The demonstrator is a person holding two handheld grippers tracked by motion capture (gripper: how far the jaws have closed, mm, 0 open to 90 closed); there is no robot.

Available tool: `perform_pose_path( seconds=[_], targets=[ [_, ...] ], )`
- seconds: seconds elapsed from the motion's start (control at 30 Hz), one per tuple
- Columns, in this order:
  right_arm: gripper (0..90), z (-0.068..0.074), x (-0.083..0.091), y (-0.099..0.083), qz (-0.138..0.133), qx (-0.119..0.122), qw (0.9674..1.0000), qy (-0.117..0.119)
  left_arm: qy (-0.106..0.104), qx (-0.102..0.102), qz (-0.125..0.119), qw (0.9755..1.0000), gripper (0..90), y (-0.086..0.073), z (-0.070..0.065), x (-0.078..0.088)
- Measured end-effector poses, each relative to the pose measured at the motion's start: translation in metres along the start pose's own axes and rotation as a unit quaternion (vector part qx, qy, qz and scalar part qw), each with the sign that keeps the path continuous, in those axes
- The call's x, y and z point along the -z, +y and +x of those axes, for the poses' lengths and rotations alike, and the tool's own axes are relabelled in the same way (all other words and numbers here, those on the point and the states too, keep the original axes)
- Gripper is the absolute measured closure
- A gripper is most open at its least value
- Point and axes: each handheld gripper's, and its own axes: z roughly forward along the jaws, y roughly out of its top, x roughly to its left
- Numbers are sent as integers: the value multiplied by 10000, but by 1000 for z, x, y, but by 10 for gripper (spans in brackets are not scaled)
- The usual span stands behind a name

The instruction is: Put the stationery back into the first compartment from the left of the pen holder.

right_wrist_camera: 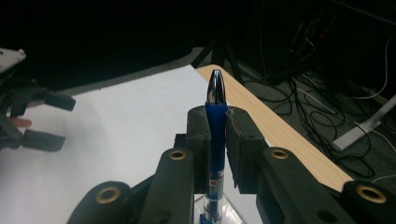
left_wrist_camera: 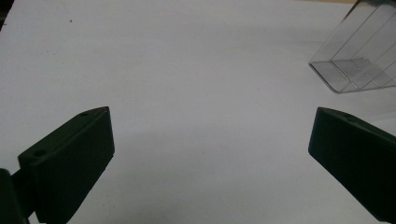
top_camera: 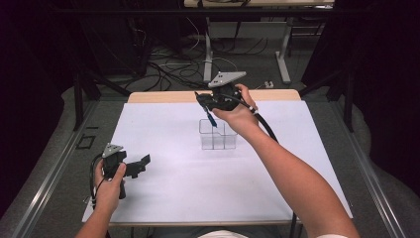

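White surface (top_camera: 163,198), dark room behind. My right gripper (right_wrist_camera: 217,128) fingers clamped on blue pen (right_wrist_camera: 215,140), held over clear organizer (top_camera: 218,135). Left gripper (top_camera: 130,166) wide open, empty. Risk: pen tilted, could catch divider wall, tip organizer.

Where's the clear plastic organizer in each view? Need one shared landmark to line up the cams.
High view: clear organizer at table centre, just under the right hand-held gripper holding the blue pen.
Left gripper view: upper right corner, lying beyond the open jaws.
Right gripper view: a sliver of it at the bottom edge, below the clamped pen.
Shared landmark: the white table sheet.
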Motion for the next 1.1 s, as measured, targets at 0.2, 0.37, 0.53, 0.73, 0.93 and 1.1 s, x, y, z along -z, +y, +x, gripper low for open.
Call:
perform_pose_path(
  seconds=[0.2,0.37,0.53,0.73,0.93,1.1],
  targets=[
    [800,2,-5,-3,-290,-136,9994,-108,4,6,-22,10000,2,0,0,0],
    [800,3,-10,-7,-429,-158,9988,-174,-2,-23,-17,10000,2,0,0,0],
    [800,3,-18,-15,-469,-167,9985,-219,-20,-36,-26,10000,2,0,0,1],
    [800,5,-27,-24,-473,-195,9984,-260,-25,-33,-15,10000,2,0,2,1],
    [799,6,-34,-31,-378,-195,9988,-248,-17,-34,-18,10000,2,0,2,1],
    [799,8,-39,-39,-206,-160,9994,-209,-23,-43,-23,10000,2,0,1,1]
  ],
)
